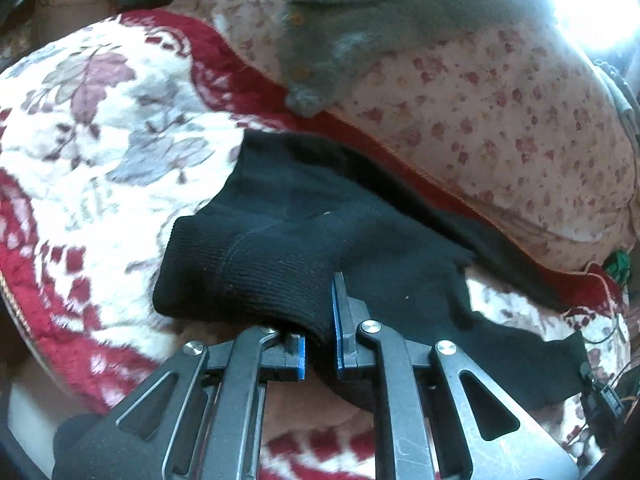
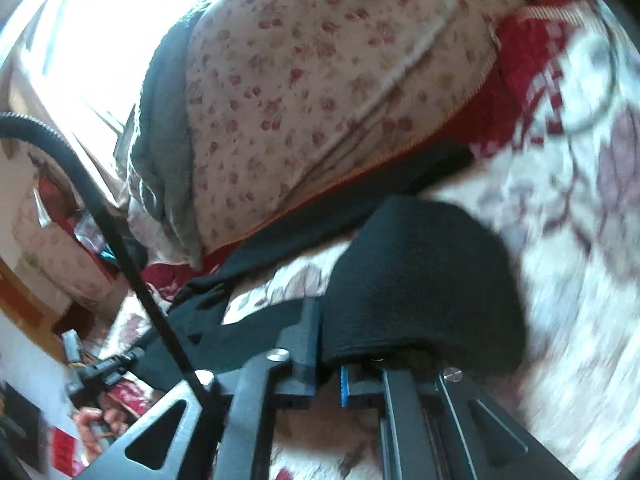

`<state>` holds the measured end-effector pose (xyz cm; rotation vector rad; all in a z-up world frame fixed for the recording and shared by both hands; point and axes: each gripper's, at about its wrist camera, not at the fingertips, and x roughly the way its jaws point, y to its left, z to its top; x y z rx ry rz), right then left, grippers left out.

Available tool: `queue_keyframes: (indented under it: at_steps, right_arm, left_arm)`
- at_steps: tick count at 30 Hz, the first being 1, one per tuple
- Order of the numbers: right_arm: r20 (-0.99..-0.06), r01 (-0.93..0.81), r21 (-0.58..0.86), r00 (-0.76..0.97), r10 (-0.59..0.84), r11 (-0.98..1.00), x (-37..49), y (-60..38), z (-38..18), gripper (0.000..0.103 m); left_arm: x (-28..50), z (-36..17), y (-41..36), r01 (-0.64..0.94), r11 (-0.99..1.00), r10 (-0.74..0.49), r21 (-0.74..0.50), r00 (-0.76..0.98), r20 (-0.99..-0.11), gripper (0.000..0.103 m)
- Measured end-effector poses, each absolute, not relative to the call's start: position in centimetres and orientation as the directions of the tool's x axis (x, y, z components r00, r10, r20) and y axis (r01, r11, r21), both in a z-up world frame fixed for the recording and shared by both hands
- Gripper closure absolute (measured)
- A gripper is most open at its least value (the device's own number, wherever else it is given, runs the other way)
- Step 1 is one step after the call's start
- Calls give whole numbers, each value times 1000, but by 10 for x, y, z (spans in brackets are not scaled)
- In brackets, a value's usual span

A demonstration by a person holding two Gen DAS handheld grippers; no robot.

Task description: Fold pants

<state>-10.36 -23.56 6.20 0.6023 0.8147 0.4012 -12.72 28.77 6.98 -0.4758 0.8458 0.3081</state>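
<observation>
The left gripper (image 1: 320,344) points steeply down at a bed, its jaws pressed together on the ribbed cuff of the black pants (image 1: 280,216). The cuff bulges out to the left of the blue pads (image 1: 339,320) and a thin fold of knit runs between them. From there the pants stretch away to the right across the red-and-white floral blanket (image 1: 100,128), one flat piece trailing toward the lower right edge of the view.

The right gripper (image 2: 326,360) tilts down less steeply and looks rolled to one side — the whole scene slants in its camera. Its jaws are also pinched on the pants (image 2: 420,288): a rounded hump of black fabric drapes over the right finger and hides most of it. A long black strip runs from there up along the edge of the flowered pillow (image 2: 304,92).

The pillow lies at the far side of the blanket (image 2: 560,240), with a grey knit garment (image 1: 360,40) spread on top. At the lower left of the right view a hand (image 2: 96,428) grips a handle, and a black cable (image 2: 120,240) crosses in front — blur smears the blanket on the right.
</observation>
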Motion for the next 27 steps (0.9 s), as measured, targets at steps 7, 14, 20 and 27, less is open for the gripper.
queue_keyframes:
  at_steps: [7,14,20,27]
  right_arm:
    - [-541,88,728,682,492,679,-102,-288,27,79]
    - [-480,110,776,741,469,621,-88,-322,26,80]
    - [-532,57,612,768,356,789,-101,-316,62,87]
    - [-673,112,455,693,258,884,-101,-315,40,96]
  left_arm:
    - [-135,42,280,-481,843,110,-241,592,-799,94]
    - [-132,39,280,-493,840,121,-226,577,-808,94]
    - [-130,38,279,-494,841,127,-219,575,-808,94]
    - [-131,33,275,-491,848,148,-199,579,-802,94]
